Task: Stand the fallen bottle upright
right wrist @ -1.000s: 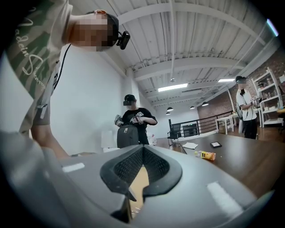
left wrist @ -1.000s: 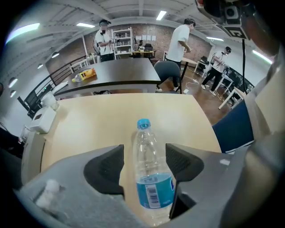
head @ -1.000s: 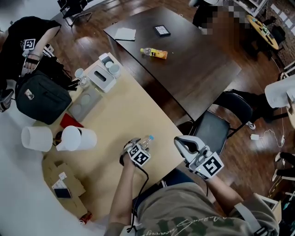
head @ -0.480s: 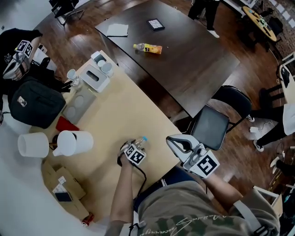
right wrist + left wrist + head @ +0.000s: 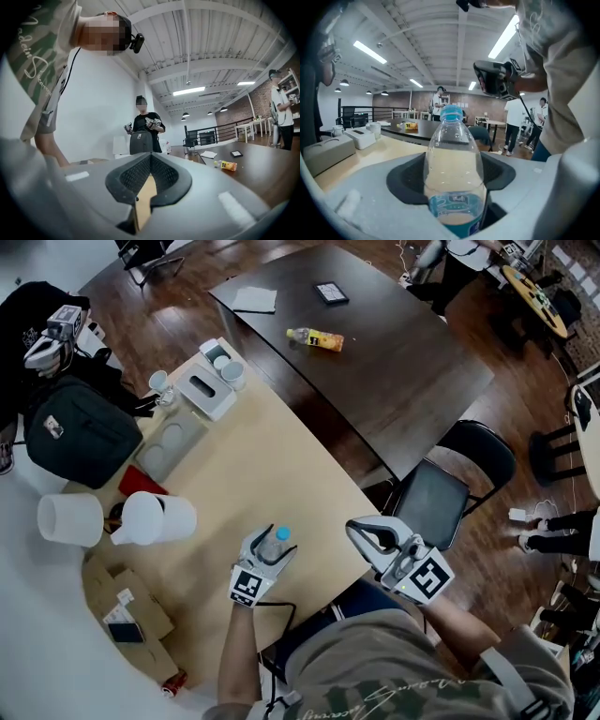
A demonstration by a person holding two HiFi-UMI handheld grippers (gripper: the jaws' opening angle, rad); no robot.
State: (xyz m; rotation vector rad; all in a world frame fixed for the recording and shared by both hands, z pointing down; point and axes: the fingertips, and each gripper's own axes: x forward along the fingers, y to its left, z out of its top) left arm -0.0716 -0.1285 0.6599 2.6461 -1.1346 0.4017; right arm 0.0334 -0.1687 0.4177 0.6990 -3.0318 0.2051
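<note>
A clear water bottle (image 5: 278,537) with a blue cap and a blue label is near the front edge of the tan table (image 5: 253,474). My left gripper (image 5: 270,549) is shut on its lower body. In the left gripper view the bottle (image 5: 452,154) stands upright between the jaws of the left gripper (image 5: 452,176), cap on top. My right gripper (image 5: 368,538) hangs off the table's front corner, to the right of the bottle, shut and holding nothing. In the right gripper view the tips of the right gripper (image 5: 150,157) meet.
Two white jugs (image 5: 155,518) lie at the table's left, with a cardboard box (image 5: 127,610) below them. A black bag (image 5: 80,432) and a white tissue box (image 5: 208,390) sit further back. A dark table (image 5: 394,362) carries an orange bottle (image 5: 323,338). A black chair (image 5: 441,493) stands right.
My left gripper has swung round and lifted with the bottle in it, so the bottle has gone from lying tilted to upright. The right gripper has hardly moved.
</note>
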